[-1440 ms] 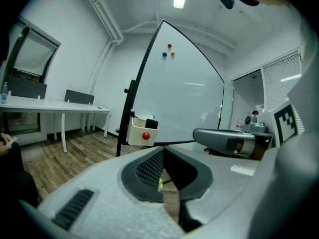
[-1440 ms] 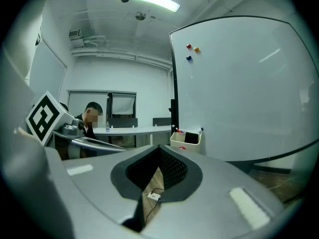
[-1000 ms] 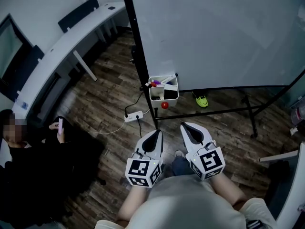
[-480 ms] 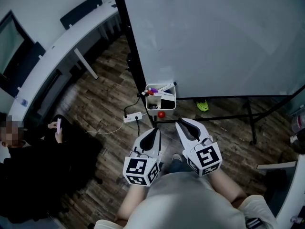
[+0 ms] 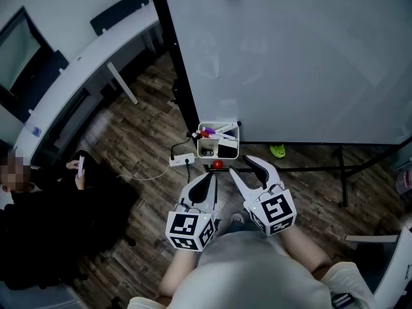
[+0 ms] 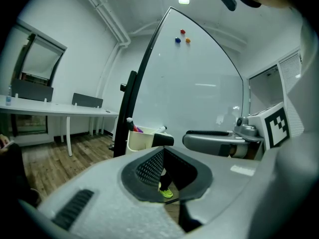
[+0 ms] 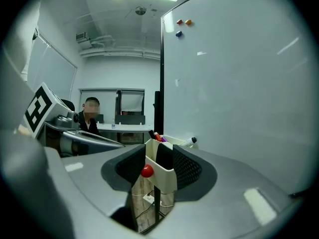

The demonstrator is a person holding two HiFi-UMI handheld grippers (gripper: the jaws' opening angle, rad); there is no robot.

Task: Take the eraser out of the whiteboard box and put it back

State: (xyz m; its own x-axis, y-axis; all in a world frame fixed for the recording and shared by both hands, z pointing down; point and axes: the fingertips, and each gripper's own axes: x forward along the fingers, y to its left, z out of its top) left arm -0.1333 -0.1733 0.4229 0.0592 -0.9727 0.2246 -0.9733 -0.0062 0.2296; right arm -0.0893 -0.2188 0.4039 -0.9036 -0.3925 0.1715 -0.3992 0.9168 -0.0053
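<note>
The right gripper (image 5: 243, 168) had its jaws spread; they had just been opening, and nothing was pinched between them. It was directed at the whiteboard box (image 5: 219, 156), with its tips just in front of the box. In the right gripper view the box stood in line with the gap between the jaws, but the pads did not press on it. The left gripper (image 5: 208, 184) was also in front of the box, a little farther back, with its jaws pressed together and empty.

The whiteboard box was a small white container fixed at the lower edge of the whiteboard (image 5: 290, 63), beside the black frame post. The eraser (image 5: 226, 149), a black block, sat inside the box, in the front part on the side nearer to the right gripper. Several markers (image 5: 214, 132), one red, one purple and one white, lay in the part of the box closer to the whiteboard. A red ball (image 5: 217, 164) was on the outer front wall of the box, low down.

Under the box, on the wooden floor (image 5: 141, 140), lay a white power strip (image 5: 182, 159) with its cable. Behind the box, under the whiteboard, was a small green thing (image 5: 277, 150). Well apart from the box, to its left, a person (image 5: 45, 205) in dark clothes sat near a long white counter (image 5: 90, 50).
</note>
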